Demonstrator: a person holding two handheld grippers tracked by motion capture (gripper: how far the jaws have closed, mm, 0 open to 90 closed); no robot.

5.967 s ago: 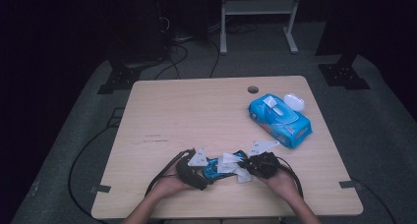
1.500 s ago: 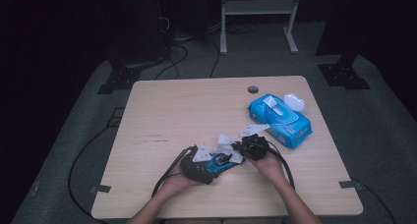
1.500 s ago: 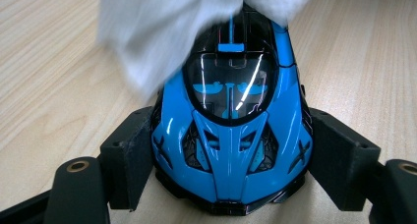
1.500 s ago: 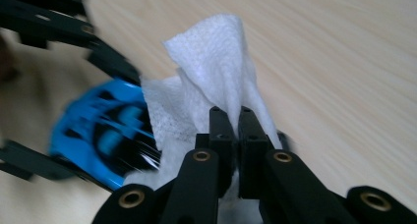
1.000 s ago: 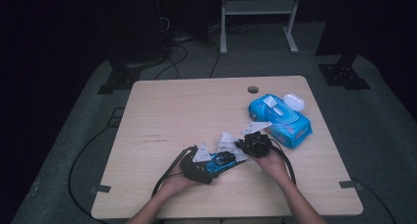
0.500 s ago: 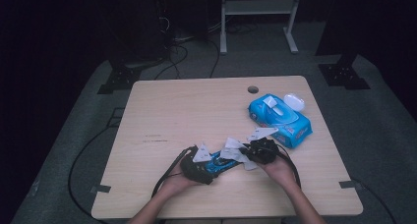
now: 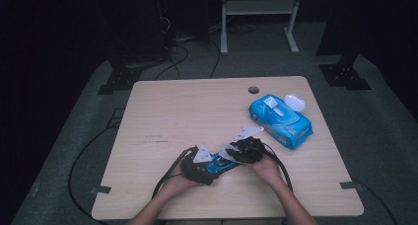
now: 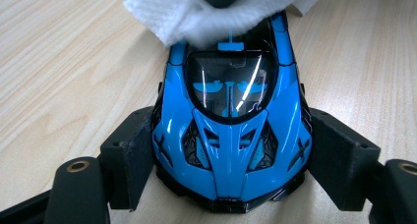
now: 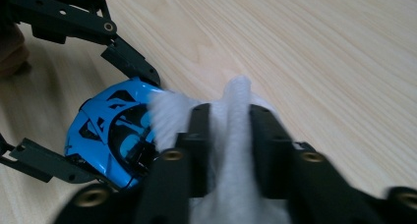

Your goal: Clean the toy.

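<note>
Wiping underway near the counter's (image 7: pixel 148 111) front edge: left claw (image 8: pixel 231 175) clamping blue toy car (image 8: pixel 231 135), right claw (image 9: pixel 228 150) pinching white wipe (image 9: pixel 231 116) on its rear, front seemingly unwiped.

No lettering can be read anywhere; the blue wet-wipes pack (image 7: pixel 280 120) carries print too small to make out; the blue toy car (image 8: pixel 231 130) bears no legible marking.

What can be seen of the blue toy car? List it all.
The blue toy car is glossy, plastic-looking, with black vents, a dark windscreen and a low sports-car nose. It stands on the wooden table, clamped at both flanks by the left gripper. A white wipe, pinched in the right gripper, lies on its rear.
</note>
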